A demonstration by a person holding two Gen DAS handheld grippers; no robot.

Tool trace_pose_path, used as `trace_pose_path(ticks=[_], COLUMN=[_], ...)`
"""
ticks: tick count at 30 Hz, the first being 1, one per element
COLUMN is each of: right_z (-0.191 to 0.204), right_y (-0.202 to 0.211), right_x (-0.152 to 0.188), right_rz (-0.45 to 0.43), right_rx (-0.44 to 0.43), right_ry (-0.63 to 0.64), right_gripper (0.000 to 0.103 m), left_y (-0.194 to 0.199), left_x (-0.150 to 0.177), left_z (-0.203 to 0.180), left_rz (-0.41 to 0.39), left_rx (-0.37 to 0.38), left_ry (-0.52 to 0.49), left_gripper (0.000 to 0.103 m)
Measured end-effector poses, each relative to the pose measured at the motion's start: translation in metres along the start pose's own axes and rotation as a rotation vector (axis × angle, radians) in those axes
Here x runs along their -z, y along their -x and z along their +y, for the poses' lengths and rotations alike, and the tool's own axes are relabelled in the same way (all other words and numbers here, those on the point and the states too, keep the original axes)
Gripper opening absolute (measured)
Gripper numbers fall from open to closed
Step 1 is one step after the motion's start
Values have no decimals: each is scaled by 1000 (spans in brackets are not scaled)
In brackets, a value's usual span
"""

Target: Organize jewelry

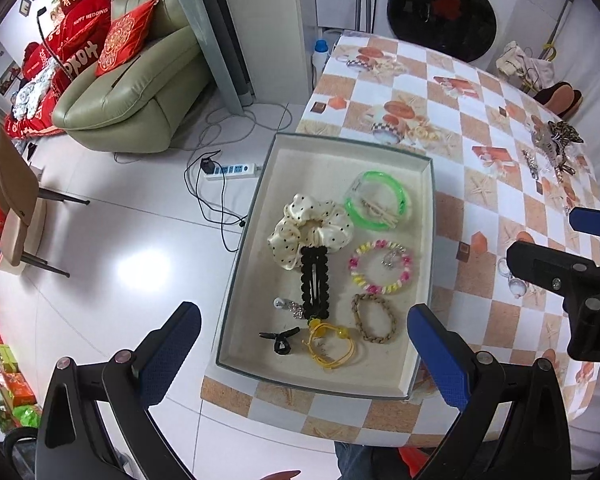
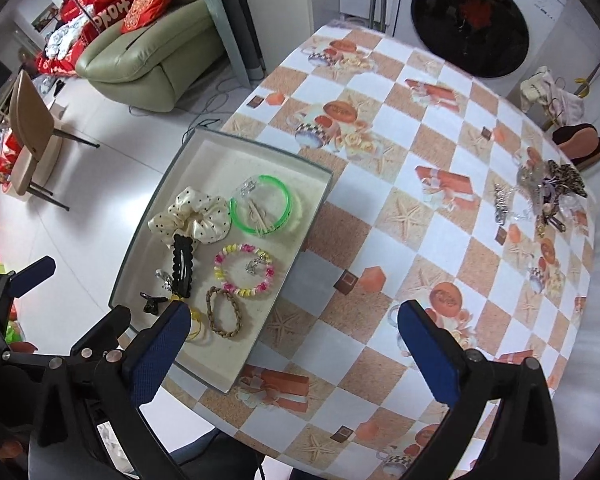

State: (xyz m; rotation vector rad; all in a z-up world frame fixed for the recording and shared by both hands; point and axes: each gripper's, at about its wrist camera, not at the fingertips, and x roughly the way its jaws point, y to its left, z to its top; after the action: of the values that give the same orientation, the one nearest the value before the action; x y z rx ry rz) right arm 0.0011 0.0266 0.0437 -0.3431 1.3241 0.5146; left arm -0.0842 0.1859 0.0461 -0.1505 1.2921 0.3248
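Observation:
A shallow cream tray (image 1: 416,380) (image 2: 188,144) lies at the table's left edge. It holds a polka-dot scrunchie (image 1: 308,228) (image 2: 190,214), a green bangle (image 1: 378,200) (image 2: 260,206), a pink-yellow bead bracelet (image 1: 382,266) (image 2: 244,270), a braided brown bracelet (image 1: 374,318) (image 2: 224,312), a black scalloped clip (image 1: 314,282) (image 2: 181,270), yellow ties (image 1: 332,346) and a small black clip (image 1: 280,340). A pile of loose jewelry (image 1: 552,148) (image 2: 544,196) lies at the table's far right. My left gripper (image 1: 304,356) is open above the tray's near end. My right gripper (image 2: 294,348) is open and empty over the tablecloth, right of the tray.
The table (image 2: 400,140) has an orange-and-white checked cloth. Two clear glass beads (image 1: 512,278) lie near the right gripper's finger in the left wrist view. A green sofa (image 1: 140,80), a chair (image 1: 12,208) and a power strip (image 1: 230,170) are on the floor to the left. A washing machine (image 2: 472,20) stands behind.

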Motion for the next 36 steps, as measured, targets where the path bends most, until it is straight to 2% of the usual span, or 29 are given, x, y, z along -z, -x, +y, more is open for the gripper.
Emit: trace_pose_path(ticks=[16,36], right_z=[-12,-18], right_y=[40,40], right_x=[-9,-3], right_rz=[-64,-47], right_rx=[74,81], right_ry=[-55,-79], right_gripper=[103,103], left_y=[33,38], left_x=[-17,-17], left_z=[-10,-17], left_rz=[-61,-62], left_rx=[19,28], left_ry=[-45,-61], left_gripper=[103,103])
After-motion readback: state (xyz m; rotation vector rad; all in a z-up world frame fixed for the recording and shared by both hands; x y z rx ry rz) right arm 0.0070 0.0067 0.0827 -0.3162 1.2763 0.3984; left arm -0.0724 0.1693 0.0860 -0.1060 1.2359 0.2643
